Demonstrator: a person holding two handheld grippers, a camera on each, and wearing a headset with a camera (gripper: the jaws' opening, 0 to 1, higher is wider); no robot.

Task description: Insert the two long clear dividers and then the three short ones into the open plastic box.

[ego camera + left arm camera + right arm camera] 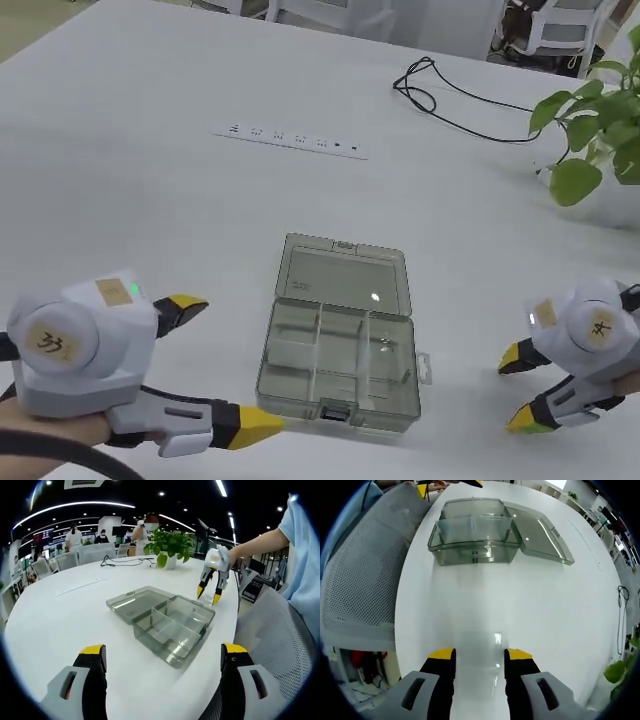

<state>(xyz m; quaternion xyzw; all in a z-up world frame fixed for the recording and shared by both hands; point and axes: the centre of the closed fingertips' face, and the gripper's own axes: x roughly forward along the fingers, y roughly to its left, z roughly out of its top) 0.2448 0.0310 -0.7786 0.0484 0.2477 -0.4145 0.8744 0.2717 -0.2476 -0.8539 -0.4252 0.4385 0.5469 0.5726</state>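
— Where were the grippers, from where you stood?

— Nearest the person, low over the near side of the bench (130, 190). The left gripper (215, 365) hung just left of the box (290, 397), its fingers (92, 662) spread wide with nothing between them; the right gripper (520, 388) sat off to the box's right, apart from it, its fingers (442, 662) parted less widely and, as far as I could see, empty as well.

— And the box?

— Between the two, flat on the bench, latch side toward the person; the lid (345, 270) lay open and flat behind it; clear dividers (320, 335) stood upright inside, splitting the tray into compartments; I couldn't count them surely through so much clear plastic.

— How would such a divider handle?

— Light and thin, I'd judge; stiff enough to keep its shape, yet likely to bow if squeezed hard; slick too, and hard to see against the tray. It would be best pinched across its thickness at the top edge, near the middle, then lowered straight down into the wall slots; the box looked light enough to skid, so the other fingers ought to steady a side wall.

— Anything beyond?

— A white power strip (290, 140) lay further back; past it was a black cable (450, 100); a leafy plant (595, 130) stood at the far right.
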